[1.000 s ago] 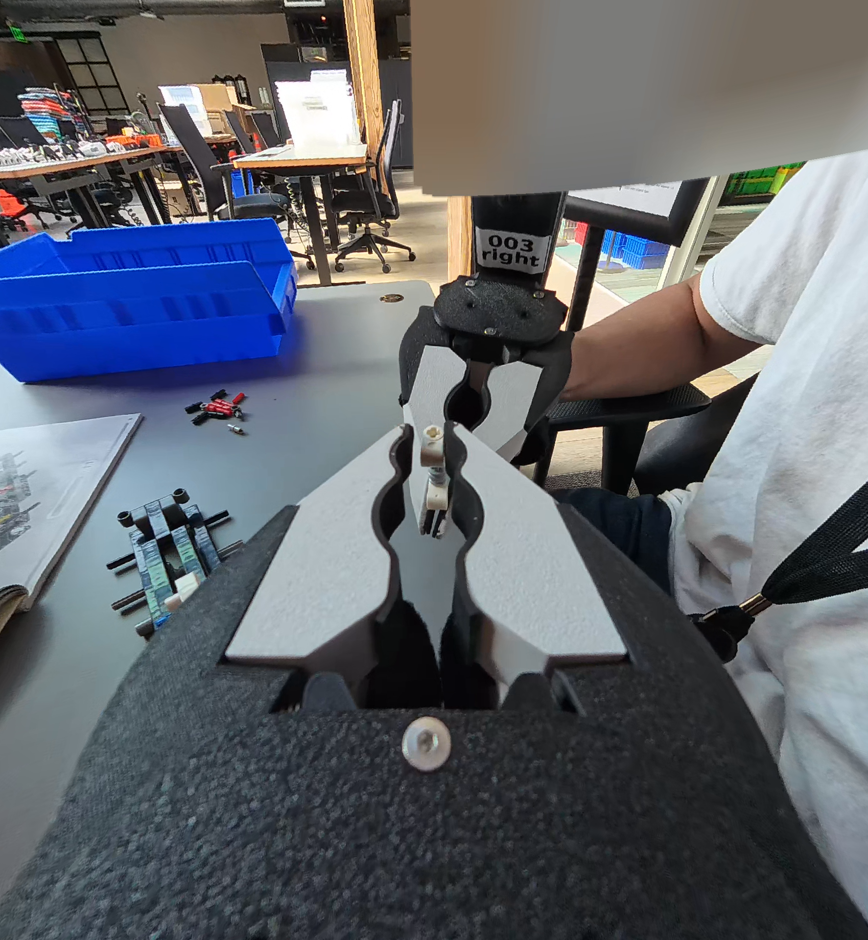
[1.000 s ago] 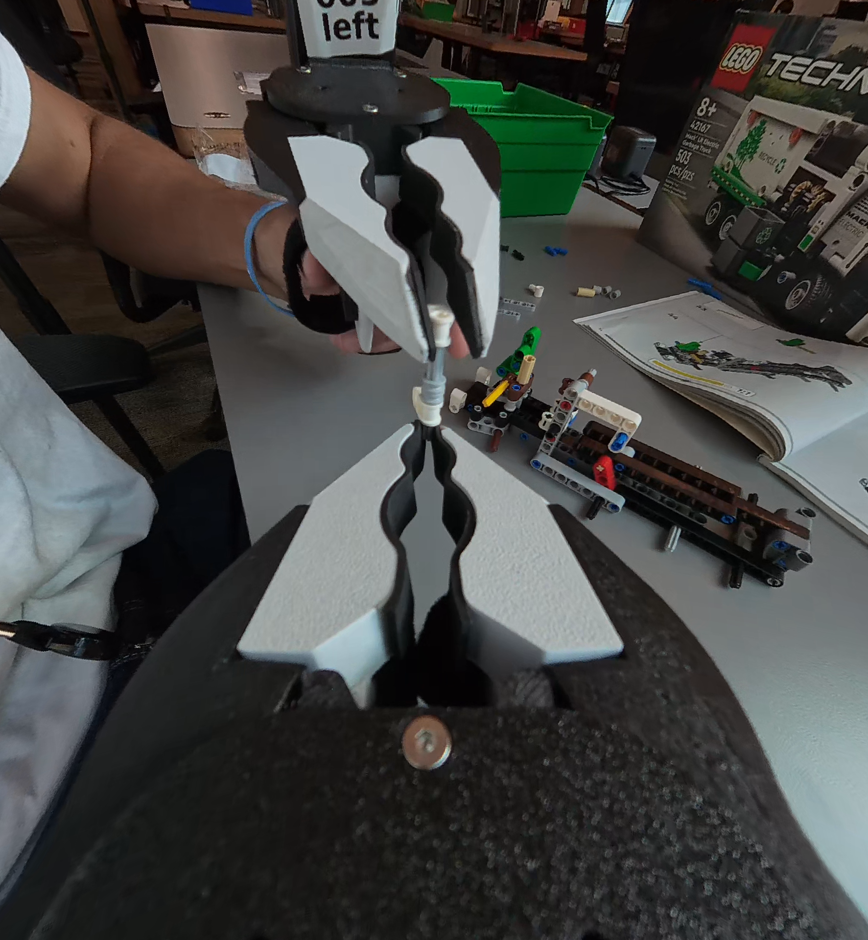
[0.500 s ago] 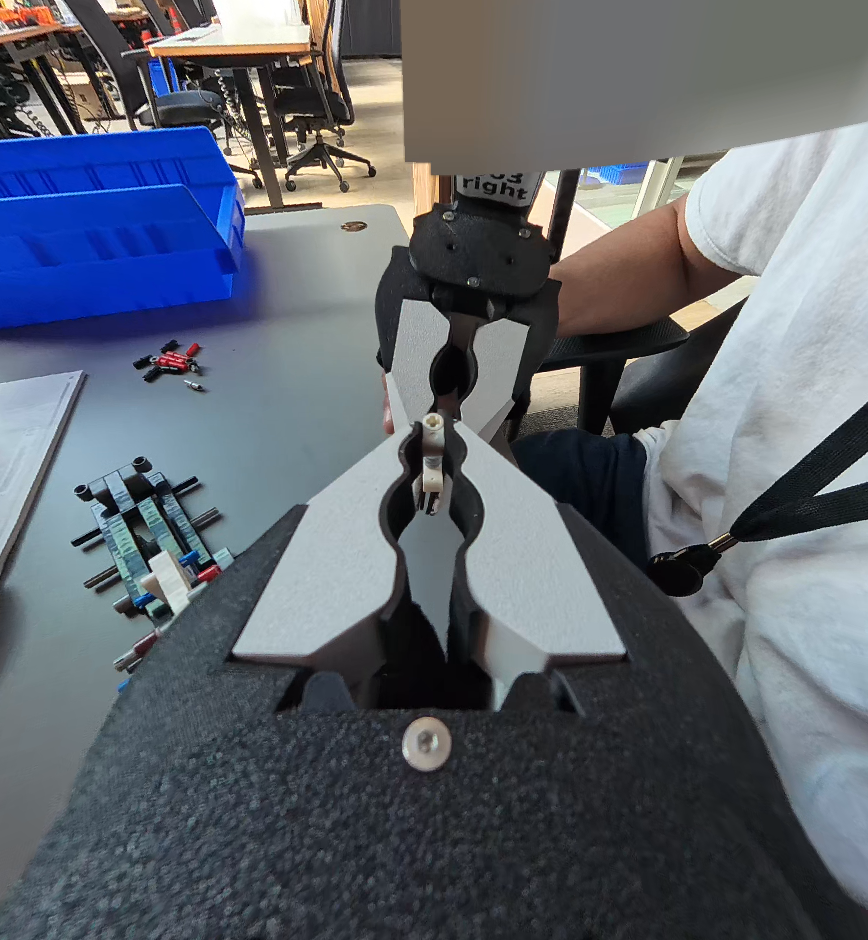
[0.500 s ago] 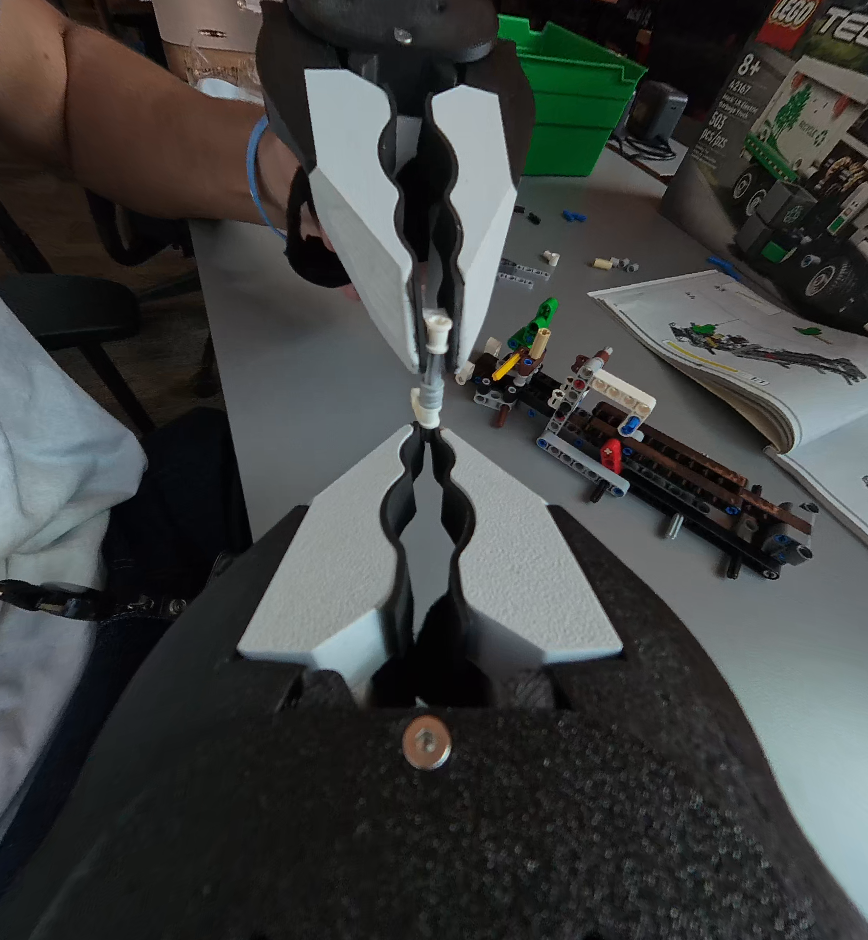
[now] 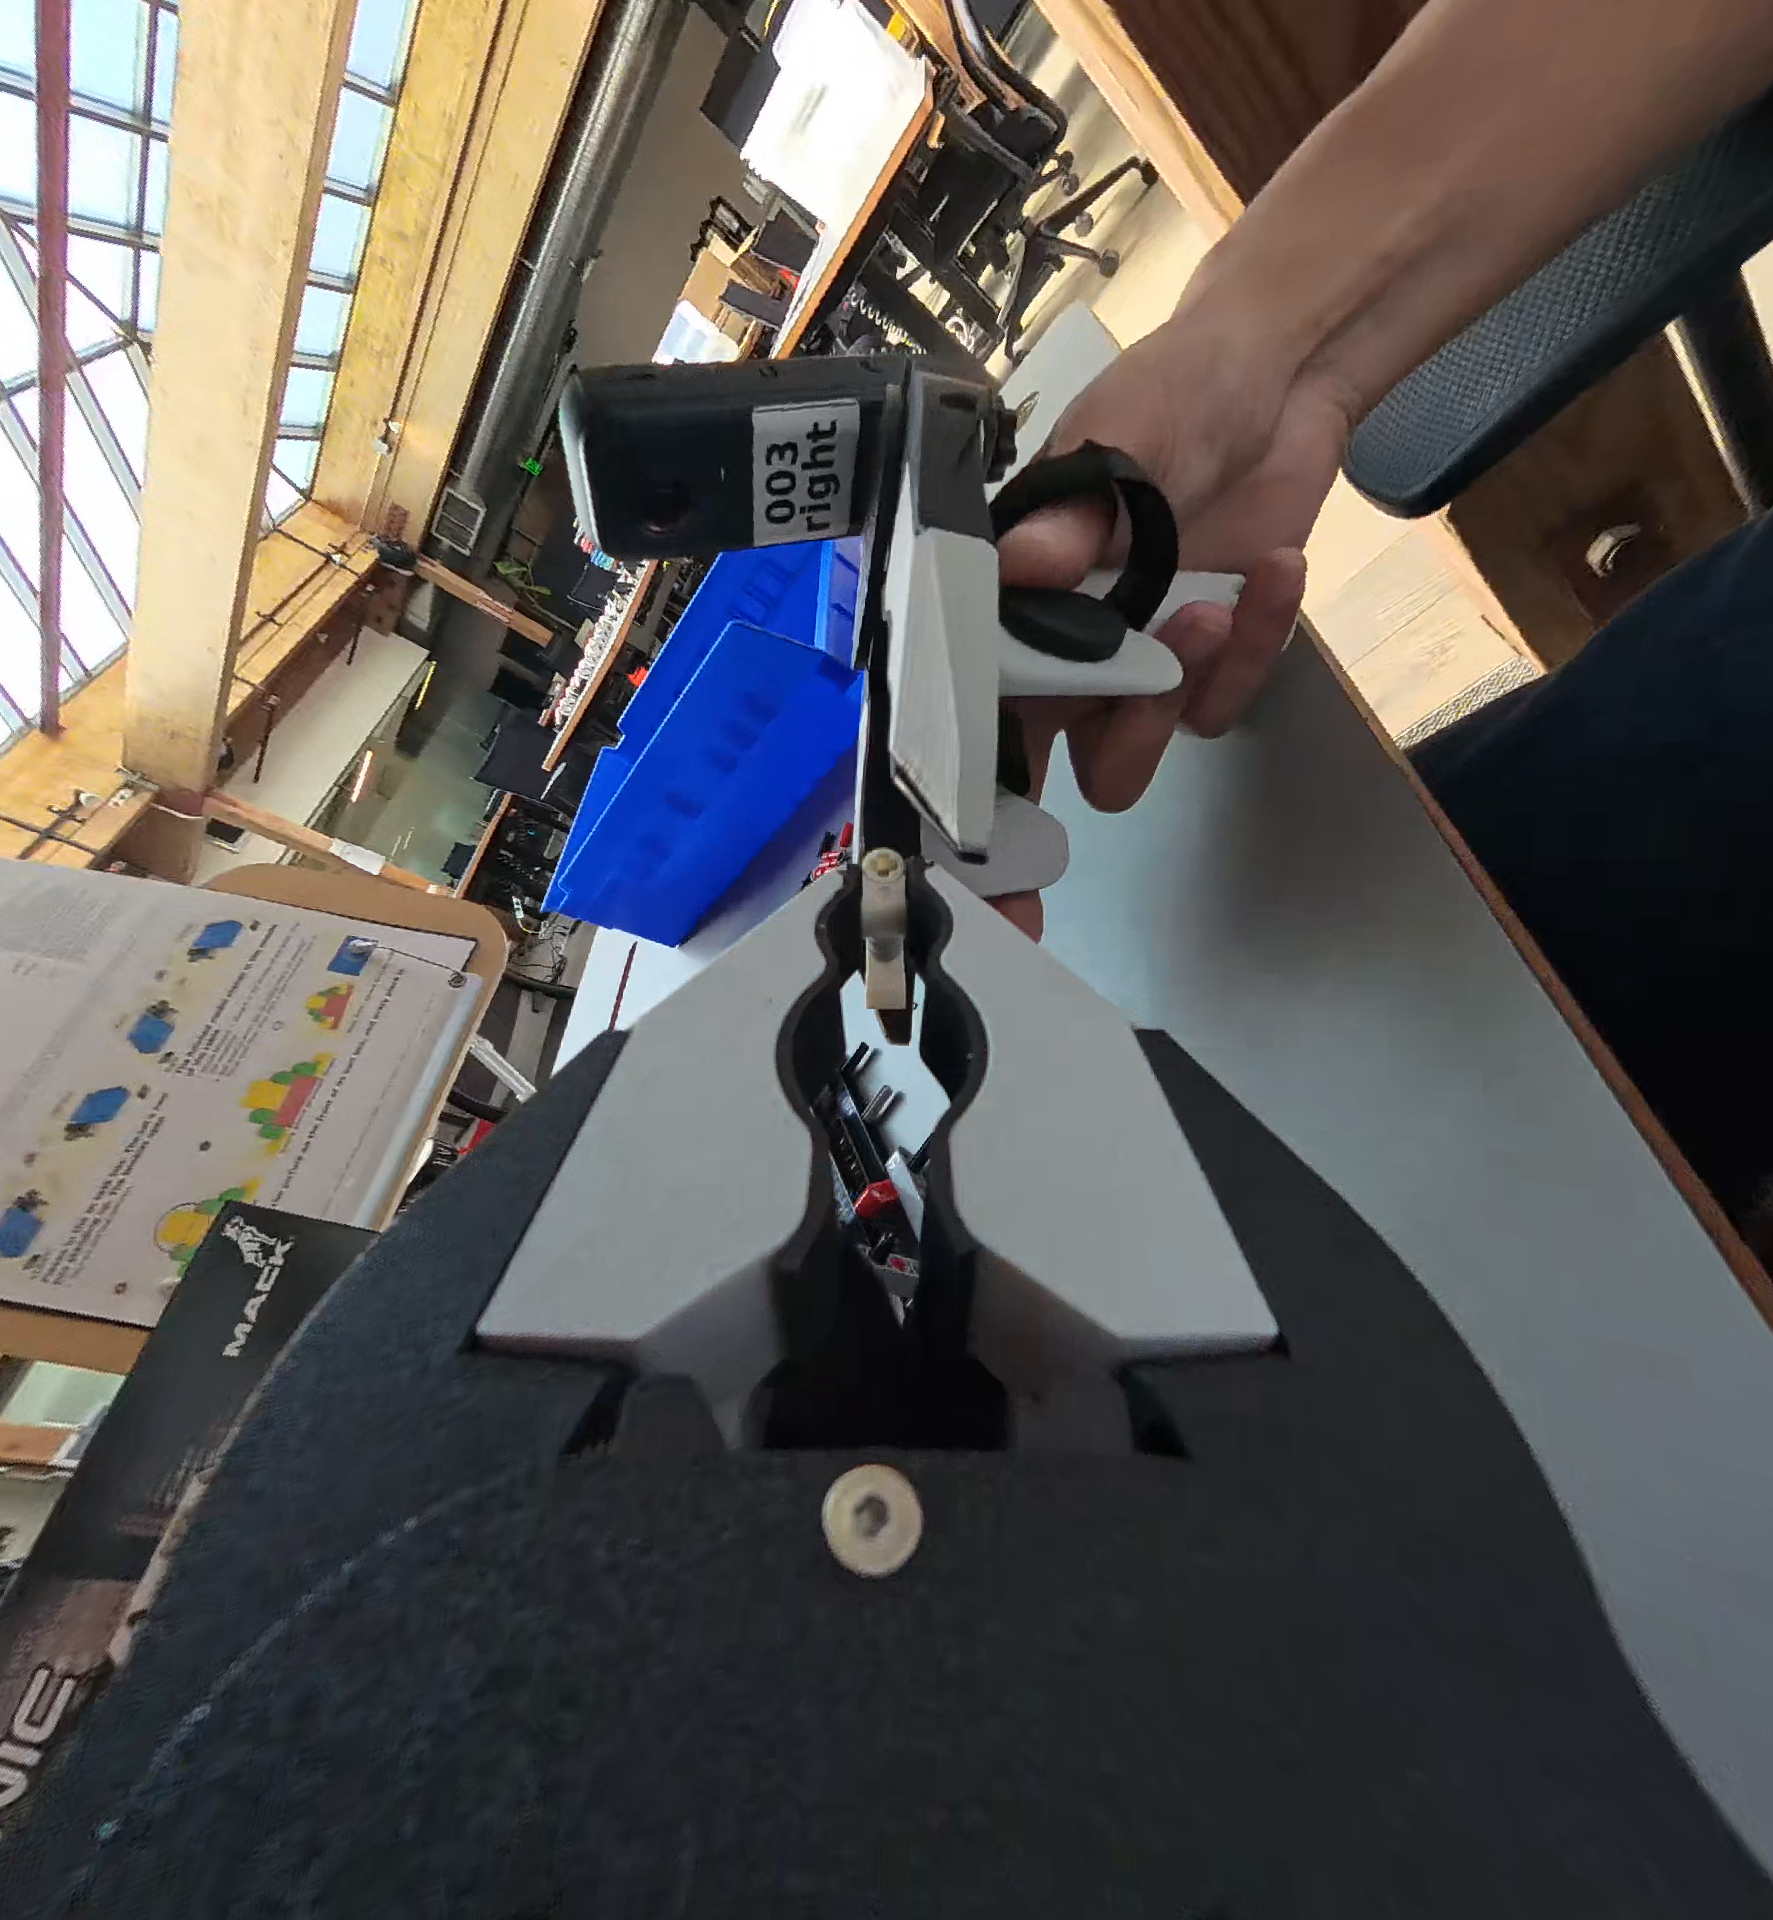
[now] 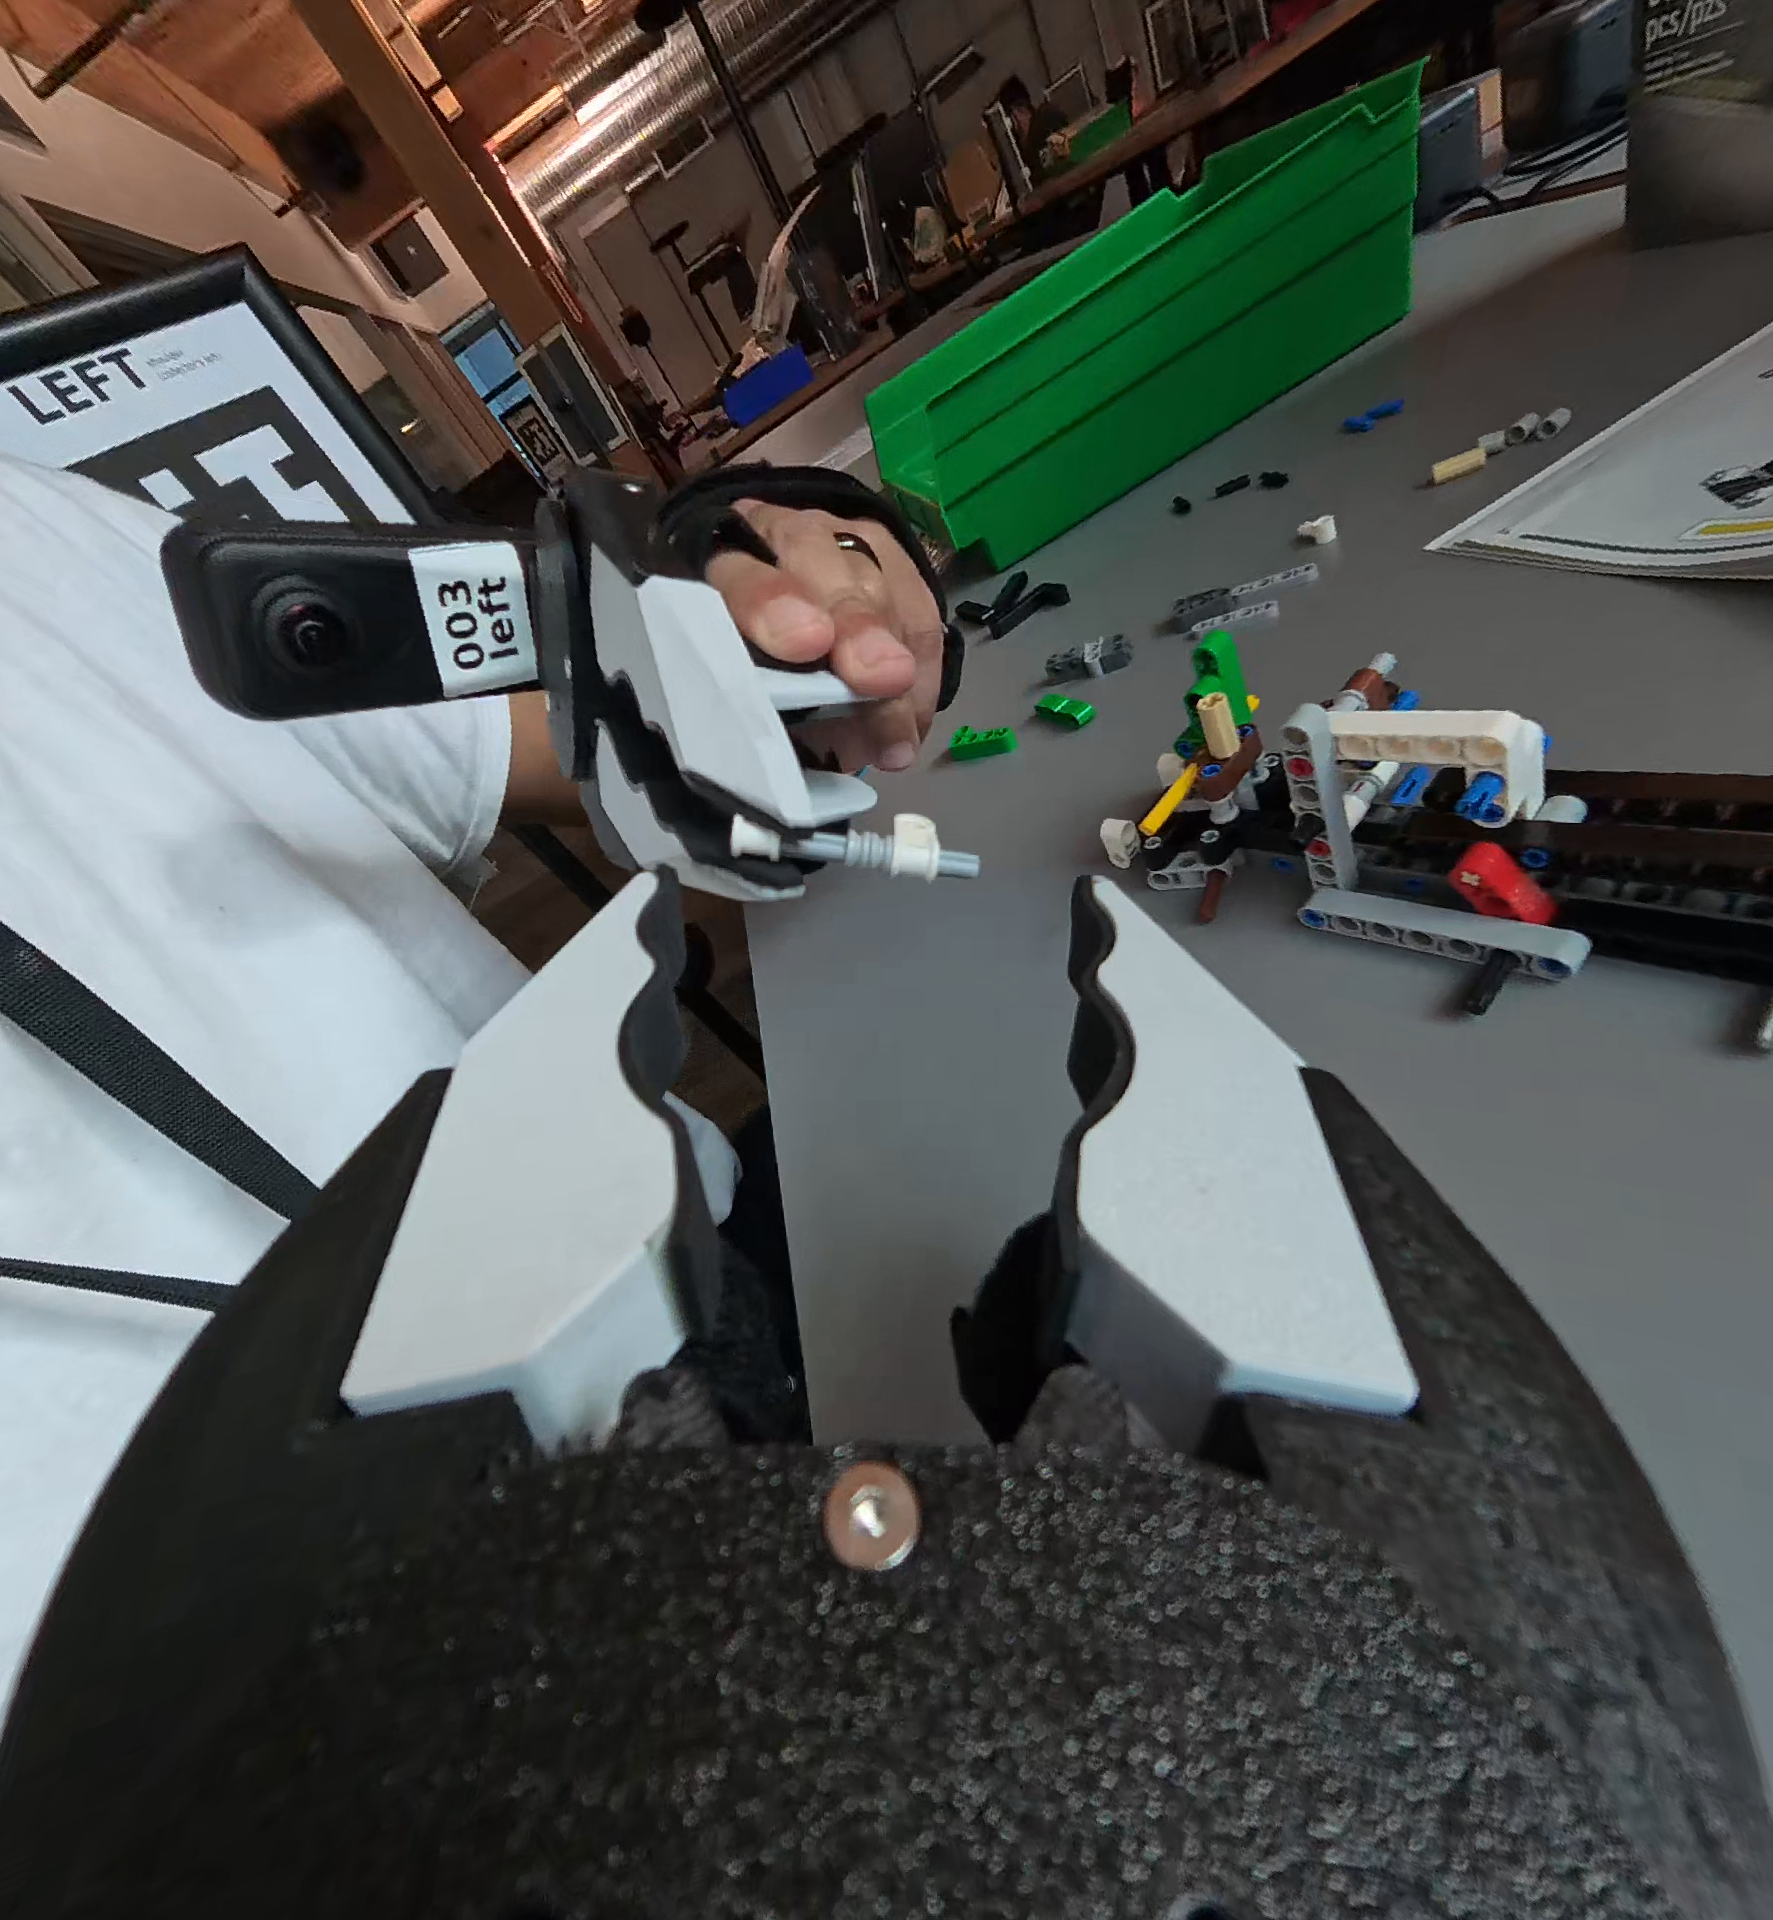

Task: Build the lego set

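Observation:
My left gripper (image 5: 882, 904) is shut on a thin grey axle with white connectors (image 5: 882, 935). In the right wrist view the left gripper (image 6: 757, 857) lies on its side and the axle (image 6: 861, 850) sticks out level to the right, above the grey table (image 6: 965, 1091). My right gripper (image 6: 866, 894) is open and empty, with its jaws wide apart just below the axle and not touching it. The long dark truck frame (image 6: 1484, 831), with white, blue and red parts, lies on the table to the right.
A green bin (image 6: 1152, 384) stands at the back and an open booklet (image 6: 1692, 488) at the far right. Loose small pieces (image 6: 1069, 665) are scattered between them. A blue bin (image 5: 716, 769) stands behind the right gripper (image 5: 939, 727). The person's white shirt (image 6: 134, 831) is at the left. The tips of both grippers are at nearly the same place.
My right gripper has opened and let go of the axle's lower end. My left gripper has rolled onto its side, so the axle has swung from upright to level.

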